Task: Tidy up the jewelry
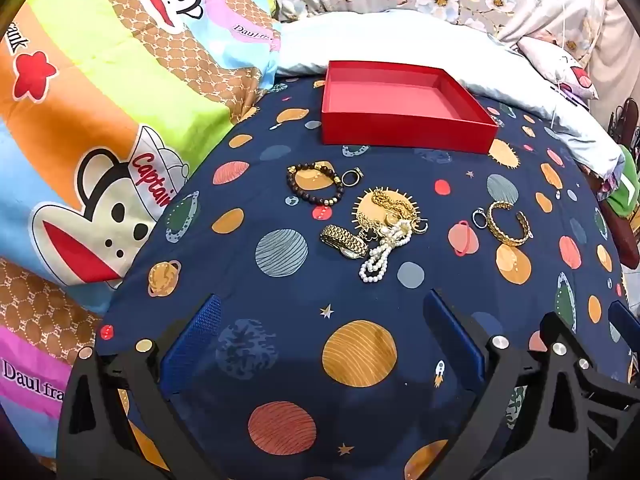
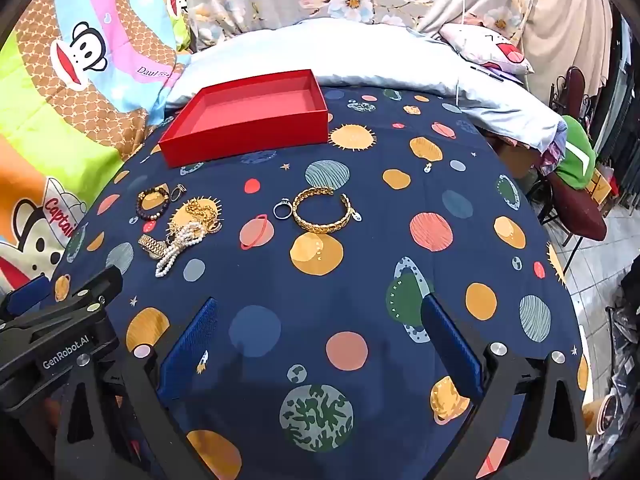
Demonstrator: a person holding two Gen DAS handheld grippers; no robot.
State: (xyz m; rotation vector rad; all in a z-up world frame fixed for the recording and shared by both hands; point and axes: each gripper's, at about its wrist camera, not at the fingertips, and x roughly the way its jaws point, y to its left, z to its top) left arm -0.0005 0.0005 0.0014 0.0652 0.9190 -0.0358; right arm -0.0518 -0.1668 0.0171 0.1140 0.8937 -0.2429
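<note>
Step in hand: start of task, nothing moved yet. Red box sits empty at the far side of the planet-print bedsheet; all jewelry lies loose on the sheet, nearer the grippers than the box.

Item layout:
- Beaded bracelet w/ a small ring just beside it, closest to the box.
- Gold chain, pearl strand and gold watch tangled or touching in one cluster, centre.
- Gold cuff bangle w/ silver ring just beside it, apart from the cluster on the right.

Grippers: left gripper and right gripper both hover over the sheet, angled down; jaws wide apart, nothing between them.

Next move, as judged: one item at a time. Right gripper is best placed for the bangle, left for the cluster or beaded bracelet. Approx. req'd: lower the jaws to straddle the piece, close, lift, carry over the box wall, release. Caution: chain and pearls overlap, so may lift together; rings are small, so may slip.
</note>
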